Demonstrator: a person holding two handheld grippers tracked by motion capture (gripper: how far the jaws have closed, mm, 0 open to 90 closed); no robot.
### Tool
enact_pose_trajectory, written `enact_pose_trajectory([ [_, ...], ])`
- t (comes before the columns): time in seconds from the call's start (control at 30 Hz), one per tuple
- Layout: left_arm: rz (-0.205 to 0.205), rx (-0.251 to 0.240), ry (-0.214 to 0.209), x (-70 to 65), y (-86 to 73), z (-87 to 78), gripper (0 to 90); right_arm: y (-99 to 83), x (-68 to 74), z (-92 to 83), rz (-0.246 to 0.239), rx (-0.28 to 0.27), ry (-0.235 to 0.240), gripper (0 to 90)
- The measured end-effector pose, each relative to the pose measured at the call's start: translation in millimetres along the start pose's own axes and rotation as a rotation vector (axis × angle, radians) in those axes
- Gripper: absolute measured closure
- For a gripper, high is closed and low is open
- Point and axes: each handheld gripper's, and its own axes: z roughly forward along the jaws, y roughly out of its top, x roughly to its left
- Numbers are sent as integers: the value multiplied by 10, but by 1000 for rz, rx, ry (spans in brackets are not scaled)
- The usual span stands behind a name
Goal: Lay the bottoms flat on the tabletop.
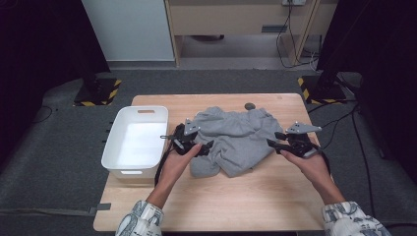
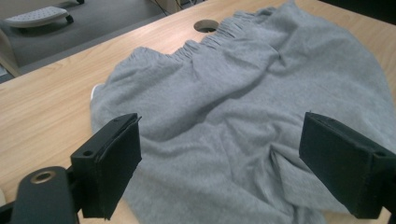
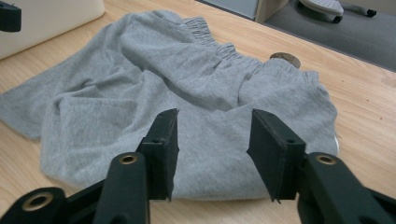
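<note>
The grey garment (image 1: 236,140) lies crumpled in the middle of the desk (image 1: 221,206), toward the far edge, its gathered waistband turned to the far side near a round hole (image 1: 250,105) in the desk top; the left gripper (image 1: 204,147) hovers at the garment's left edge, jaws spread wide, nothing between them but air, the cloth lying below and beyond in the left gripper view; the right gripper (image 1: 273,140) sits at the garment's right edge, jaws partway open, no cloth pinched between the pads (image 3: 163,149), the fabric lying just ahead of them in the right gripper view; a white bin (image 1: 137,142) stands on the left side of the desk, hanging over the left edge, just beside the left gripper; patterned sleeves (image 1: 140,221) come in over the near edge.
</note>
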Motion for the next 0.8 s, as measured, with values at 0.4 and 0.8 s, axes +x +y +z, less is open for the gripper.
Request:
enact_pose_trajectory([
  [0.4, -4, 32, -26, -75, -227, -42, 139, -257, 46, 39, 25, 18, 11, 592],
  [0.8, -18, 77, -20, -72, -422, -93, 147, -449, 71, 24, 36, 45, 5, 646],
])
